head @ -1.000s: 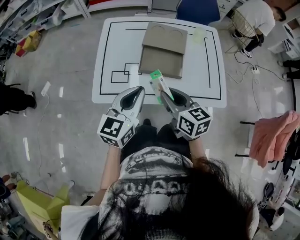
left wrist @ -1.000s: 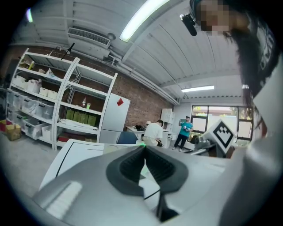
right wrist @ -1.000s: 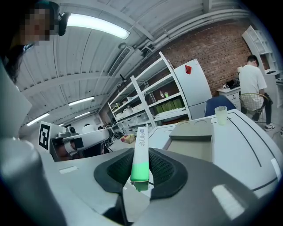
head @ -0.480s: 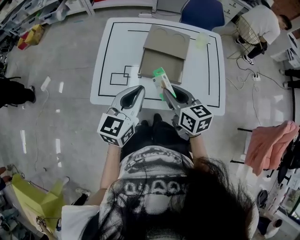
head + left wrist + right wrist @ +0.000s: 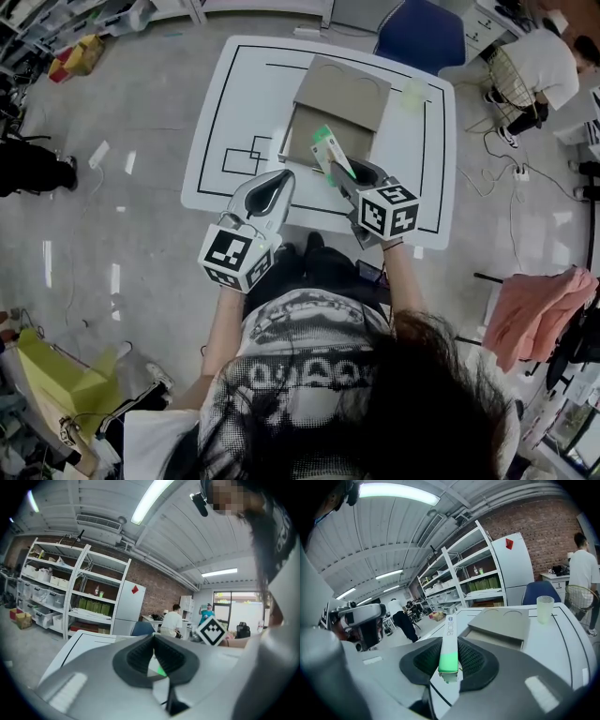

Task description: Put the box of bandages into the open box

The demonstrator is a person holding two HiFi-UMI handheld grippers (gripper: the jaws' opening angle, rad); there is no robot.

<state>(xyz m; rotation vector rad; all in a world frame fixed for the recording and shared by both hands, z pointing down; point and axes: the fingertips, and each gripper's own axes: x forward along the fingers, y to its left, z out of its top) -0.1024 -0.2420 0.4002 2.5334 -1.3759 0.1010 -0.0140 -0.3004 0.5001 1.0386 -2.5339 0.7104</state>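
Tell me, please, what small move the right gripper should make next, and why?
Probably carry the bandage box a little forward over the open box, then lower it in. The right gripper is clamped on it, and in the right gripper view the open box lies ahead, not yet beneath it.

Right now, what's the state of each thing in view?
open box: lid open, on table.
bandage box: held aloft, not in open box.
right gripper: shut on bandage box.
left gripper: shut, empty.
cup: upright on table.
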